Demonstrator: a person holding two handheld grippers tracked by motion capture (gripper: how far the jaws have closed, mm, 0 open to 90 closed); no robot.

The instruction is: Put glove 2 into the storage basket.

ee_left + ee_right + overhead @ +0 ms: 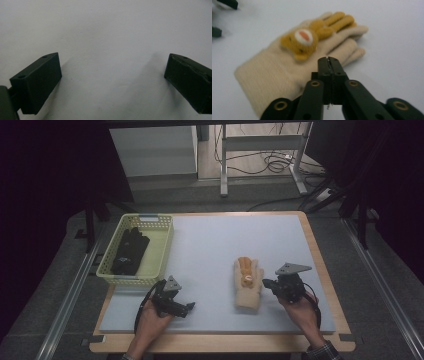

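Low, R hand-held gripper (329, 60) pinching glove (274, 72) edge

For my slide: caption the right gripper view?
Shut tongs poised at a beige glove bearing an orange bear.

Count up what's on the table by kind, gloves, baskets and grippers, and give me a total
Beige gloves with a bear face: 1, the beige glove
Black gloves: 1 dark bundle, the black gloves, exact number unclear
Baskets: 1, the yellow basket
Grippers: 2, left gripper and right gripper
Total: 5
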